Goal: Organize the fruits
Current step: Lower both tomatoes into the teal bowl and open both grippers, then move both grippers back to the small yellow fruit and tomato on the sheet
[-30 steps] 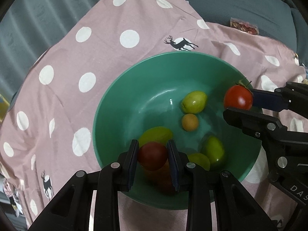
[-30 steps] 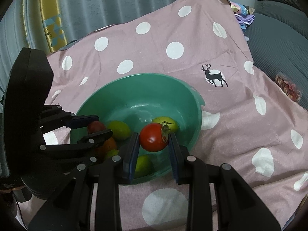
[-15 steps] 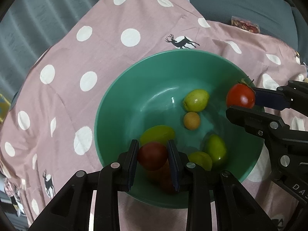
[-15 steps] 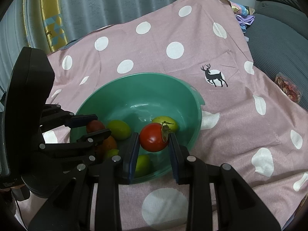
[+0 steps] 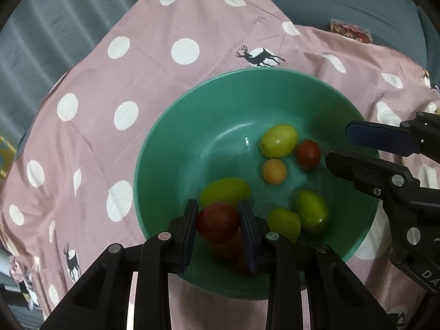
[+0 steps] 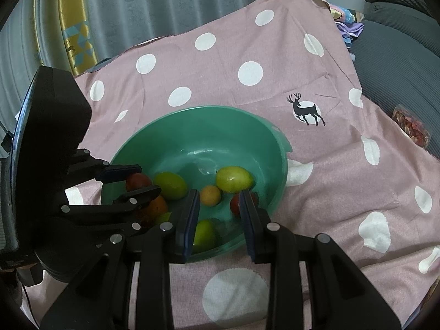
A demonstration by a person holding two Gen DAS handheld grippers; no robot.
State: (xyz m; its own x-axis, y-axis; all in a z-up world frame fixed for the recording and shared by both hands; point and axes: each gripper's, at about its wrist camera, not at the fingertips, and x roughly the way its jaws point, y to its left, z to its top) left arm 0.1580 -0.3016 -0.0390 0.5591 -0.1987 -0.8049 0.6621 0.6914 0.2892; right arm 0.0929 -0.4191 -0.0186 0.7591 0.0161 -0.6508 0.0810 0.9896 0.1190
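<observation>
Pink cloth (image 5: pixel 137 68) w/ white dots and black deer prints, spread over a surface, w/ a green bowl (image 5: pixel 154 143) sitting on it. The L gripper (image 5: pixel 218 209) reaches over the near rim, its two fingers clamped on a dark red tomato (image 5: pixel 218 222), held just above the fruit at the bottom of the bowl. The R gripper (image 6: pixel 218 195) hangs over the bowl's other side, fingers a narrow gap apart w/ nothing between them. Seen from the L camera, it comes in from the right edge above the rim. A brighter red tomato (image 5: pixel 308 154), a bit blurred, is inside the bowl just below the R fingertips, next to a yellow-green fruit (image 5: pixel 278 140) and a small orange fruit (image 5: pixel 274 171). Three more green fruits lie in the bowl: one (image 5: pixel 225 191) right behind the held tomato and two (image 5: pixel 310 211) touching each other near the front. Something orange under the L fingers is too blurred to make out. Only readable writing: pale letters "DA" on the R gripper's black body, the rest cut off at the frame edge. Behind the cloth is a grey sofa (image 5: pixel 330 0) w/ a clear packet (image 5: pixel 349 30) of reddish snacks on it; any label is too small to read. Grey curtain (image 6: pixel 165 0) at the back.
</observation>
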